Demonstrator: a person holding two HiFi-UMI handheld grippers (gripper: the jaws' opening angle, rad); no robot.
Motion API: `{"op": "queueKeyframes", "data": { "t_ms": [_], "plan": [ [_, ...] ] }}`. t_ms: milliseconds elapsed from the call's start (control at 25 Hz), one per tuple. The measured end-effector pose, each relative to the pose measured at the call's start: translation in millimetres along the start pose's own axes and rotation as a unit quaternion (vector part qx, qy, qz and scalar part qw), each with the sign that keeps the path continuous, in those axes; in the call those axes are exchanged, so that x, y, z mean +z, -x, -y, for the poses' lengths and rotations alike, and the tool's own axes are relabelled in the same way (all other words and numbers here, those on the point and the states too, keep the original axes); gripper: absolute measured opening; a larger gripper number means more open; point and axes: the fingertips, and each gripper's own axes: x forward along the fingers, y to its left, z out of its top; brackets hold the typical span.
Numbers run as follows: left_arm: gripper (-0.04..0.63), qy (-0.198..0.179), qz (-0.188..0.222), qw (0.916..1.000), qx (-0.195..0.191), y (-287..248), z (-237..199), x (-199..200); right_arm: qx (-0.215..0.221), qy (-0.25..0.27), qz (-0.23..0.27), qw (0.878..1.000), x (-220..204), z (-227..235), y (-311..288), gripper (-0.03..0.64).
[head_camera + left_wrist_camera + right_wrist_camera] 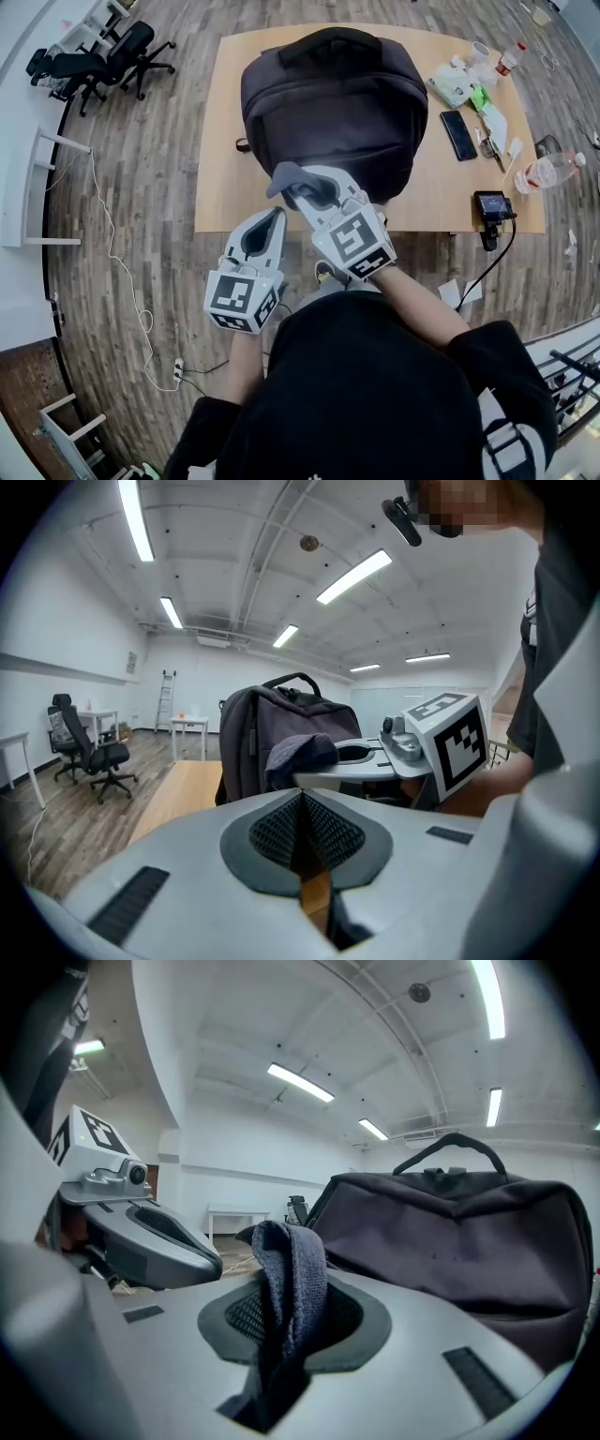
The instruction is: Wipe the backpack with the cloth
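A dark backpack stands on the wooden table, its handle at the far end. My right gripper is shut on a dark blue-grey cloth, raised at the backpack's near side. In the right gripper view the cloth folds up between the jaws, with the backpack just beyond. My left gripper hangs off the table's near edge, shut with nothing in it. From the left gripper view its pads meet, and the backpack and the cloth show ahead.
On the table's right side lie a phone, a plastic bottle, a small camera with a cable and several small items. An office chair stands on the floor at far left. A white cable trails across the floor.
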Motion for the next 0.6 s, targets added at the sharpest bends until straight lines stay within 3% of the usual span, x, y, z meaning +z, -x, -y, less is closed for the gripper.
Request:
{"op": "queueKeyframes", "data": {
  "t_ms": [200, 440, 600],
  "plan": [
    [0.017, 0.005, -0.001, 1.0000, -0.001, 3, -2, -3, -0.025, -0.015, 0.004, 1.000, -3, 19, 27, 0.084],
    [0.017, -0.001, 0.001, 0.9994, -0.035, -15, 14, 1, -0.116, -0.021, -0.017, 0.993, -32, 75, 95, 0.084],
    [0.017, -0.007, -0.006, 0.9981, -0.061, -26, 29, -1, -0.171, -0.050, -0.013, 0.984, -60, 111, 135, 0.084]
  ]
}}
